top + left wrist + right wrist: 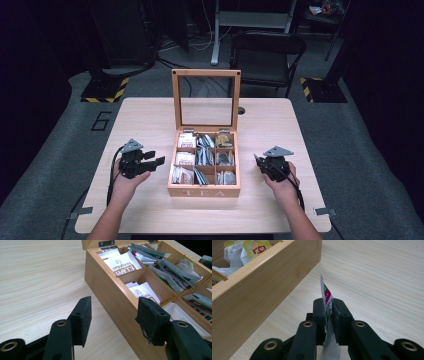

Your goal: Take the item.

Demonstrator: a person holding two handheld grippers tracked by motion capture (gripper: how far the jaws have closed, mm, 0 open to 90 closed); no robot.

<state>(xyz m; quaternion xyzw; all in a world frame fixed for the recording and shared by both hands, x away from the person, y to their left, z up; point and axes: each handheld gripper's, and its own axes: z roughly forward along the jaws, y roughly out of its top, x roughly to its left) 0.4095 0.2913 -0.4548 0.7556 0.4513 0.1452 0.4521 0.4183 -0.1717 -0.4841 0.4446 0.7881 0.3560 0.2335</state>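
Lower centre of the right gripper view: our right gripper has a tea sachet standing edgewise between nearly closed jaws, just right of the tea box; whether the pads press it firmly we cannot quite tell. We judge the sachet light, thin, limp and easily creased, best pinched flat near one edge. At left in the high view, our left gripper is half open and empty.

Hidden and cut-off bits

My black pads cover the middle of the thin white sachet with green and magenta print, its lettering too small to read; the open wooden tea box runs off frame left.
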